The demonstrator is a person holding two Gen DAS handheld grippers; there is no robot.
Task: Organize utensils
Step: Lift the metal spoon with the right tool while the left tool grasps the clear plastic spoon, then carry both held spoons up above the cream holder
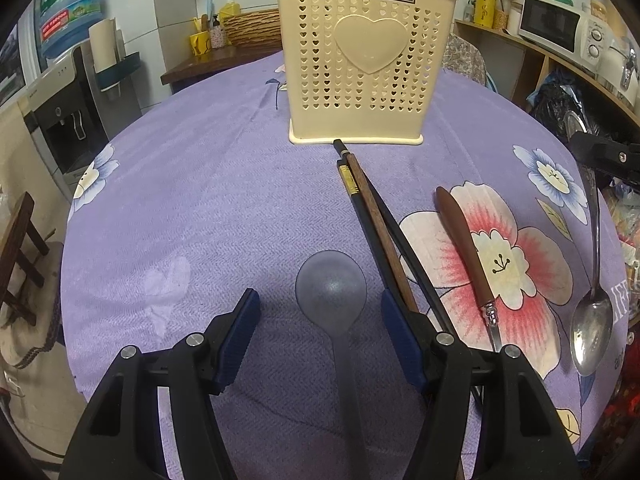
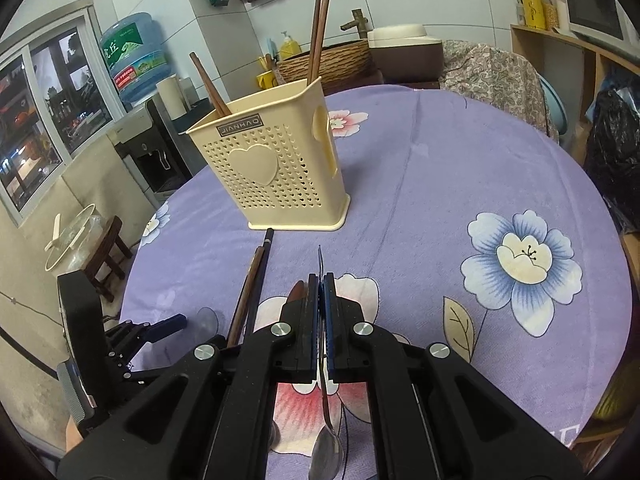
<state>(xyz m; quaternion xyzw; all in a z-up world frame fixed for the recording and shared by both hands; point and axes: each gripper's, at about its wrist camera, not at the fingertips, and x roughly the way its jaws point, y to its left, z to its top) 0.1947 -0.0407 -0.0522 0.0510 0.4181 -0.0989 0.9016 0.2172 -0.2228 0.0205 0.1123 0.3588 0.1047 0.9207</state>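
A cream perforated utensil holder (image 1: 356,64) (image 2: 276,168) stands on the purple flowered tablecloth (image 1: 200,200), with brown chopsticks (image 2: 318,36) upright in it. My left gripper (image 1: 320,320) is open just above the cloth. A translucent grey plastic spoon (image 1: 331,288) lies flat between its fingers, untouched. Black and brown chopsticks (image 1: 372,208) lie beside it, then a brown-handled knife (image 1: 464,248). My right gripper (image 2: 321,284) is shut on the handle of a metal spoon (image 2: 326,456) (image 1: 592,320), held off the table with the bowl hanging down toward the camera.
A water dispenser (image 2: 156,152) and a wooden stool (image 2: 106,256) stand left of the round table. A shelf with a microwave (image 1: 552,24) is on the right. A woven basket (image 1: 252,28) and a draped chair (image 2: 492,80) sit behind the table.
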